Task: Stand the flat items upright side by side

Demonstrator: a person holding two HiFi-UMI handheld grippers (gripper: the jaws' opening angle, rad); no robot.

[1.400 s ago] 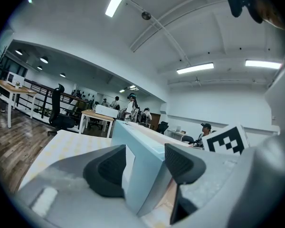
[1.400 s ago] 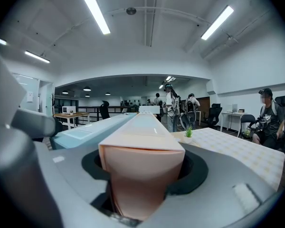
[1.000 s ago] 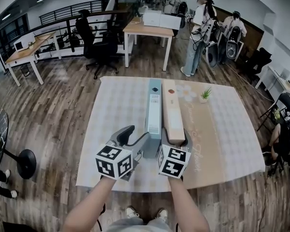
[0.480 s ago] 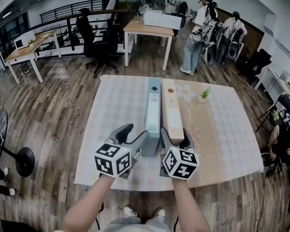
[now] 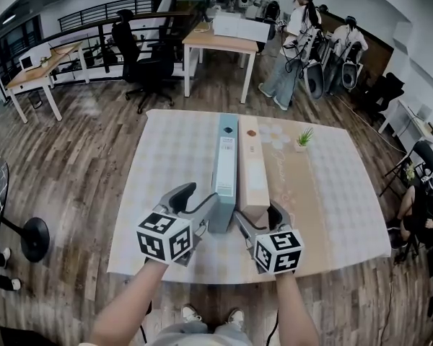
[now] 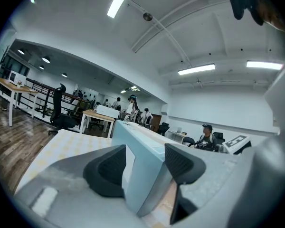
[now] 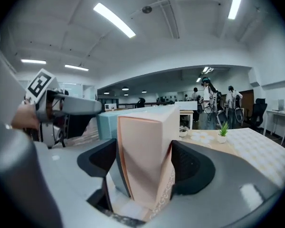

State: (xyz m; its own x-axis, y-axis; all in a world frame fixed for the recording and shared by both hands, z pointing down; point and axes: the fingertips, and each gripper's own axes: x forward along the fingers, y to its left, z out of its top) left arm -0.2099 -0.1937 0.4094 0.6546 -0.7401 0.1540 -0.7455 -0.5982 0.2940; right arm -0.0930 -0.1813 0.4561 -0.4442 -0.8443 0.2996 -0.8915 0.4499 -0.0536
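since both binders already stand on edge and lie flush against each other, the task looks all but done; what is left, as i judge it, is only to let go and draw both tools clear without knocking them over.

the blue binder [image 5: 225,168] and the peach binder [image 5: 252,166] run lengthwise away from the person down the middle of the tabletop [image 5: 166,157], which is covered with a pale checked cloth. their long sides touch, the blue one on the left. each shows a narrow spine-like face on top, with a dark round mark near the far end, and the blue one also carries a small label nearer the person. both look rigid and boxy, and neither visibly leans in the head view.

the left gripper [image 6: 145,166] sits over the near end of the blue binder with its jaws closed against the binder's sides, holding it. the right gripper [image 7: 145,167] straddles the near end of the peach binder, which is between its jaws, and those jaws are opening: a gap shows at the left pad.

a small potted plant [image 5: 304,140] stands well apart to the right, out of the way.
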